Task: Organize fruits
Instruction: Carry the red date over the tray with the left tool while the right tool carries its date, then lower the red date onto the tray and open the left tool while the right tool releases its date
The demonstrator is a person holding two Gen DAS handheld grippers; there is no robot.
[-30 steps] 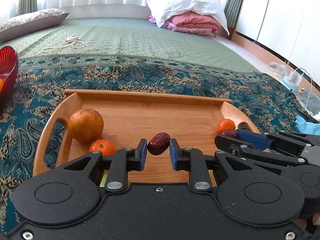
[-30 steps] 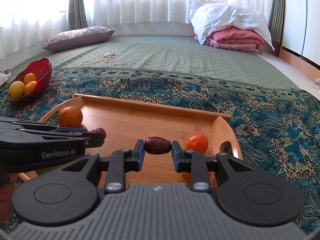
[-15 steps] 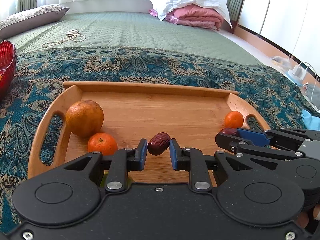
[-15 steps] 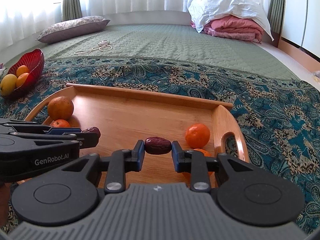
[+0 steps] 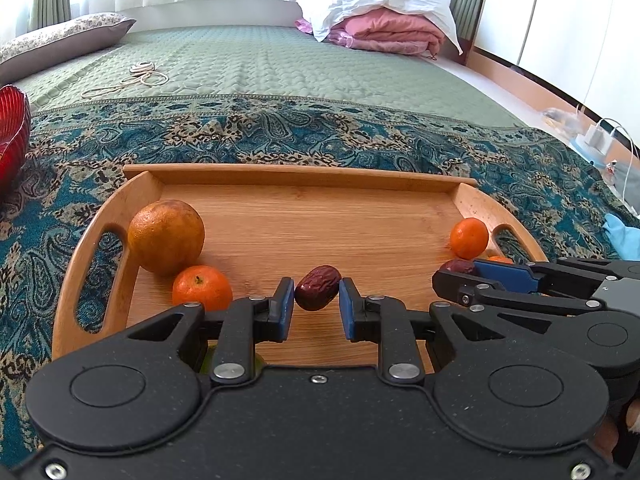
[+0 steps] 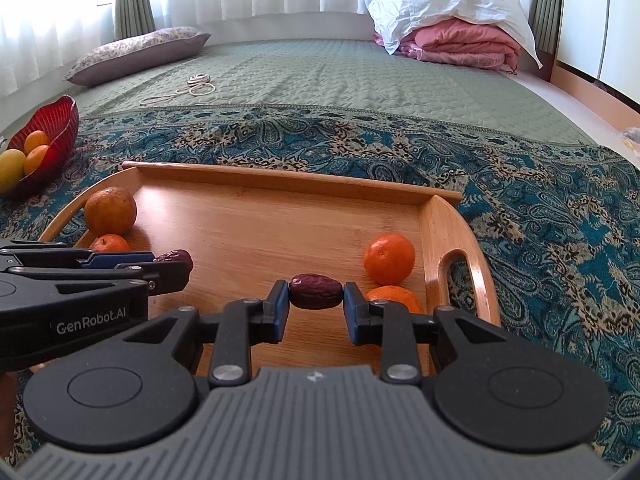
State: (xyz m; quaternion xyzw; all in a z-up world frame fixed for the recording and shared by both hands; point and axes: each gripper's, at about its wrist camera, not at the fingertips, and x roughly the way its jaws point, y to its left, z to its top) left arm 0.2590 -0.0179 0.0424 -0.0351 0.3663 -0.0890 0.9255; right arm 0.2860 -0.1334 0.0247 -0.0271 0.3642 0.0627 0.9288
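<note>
My left gripper is shut on a dark red date and holds it above the wooden tray. My right gripper is shut on another red date over the tray's right part. A large orange and a small mandarin lie at the tray's left. Two mandarins lie at its right by the handle. The right gripper also shows in the left wrist view, and the left gripper in the right wrist view.
The tray lies on a teal paisley blanket on a green bed. A red bowl with fruit sits at the left. A coiled cord, a pillow and folded bedding lie farther back.
Both grippers, each holding its date, have risen and pulled back a little; the tray and fruit now sit lower and more fully in view.
</note>
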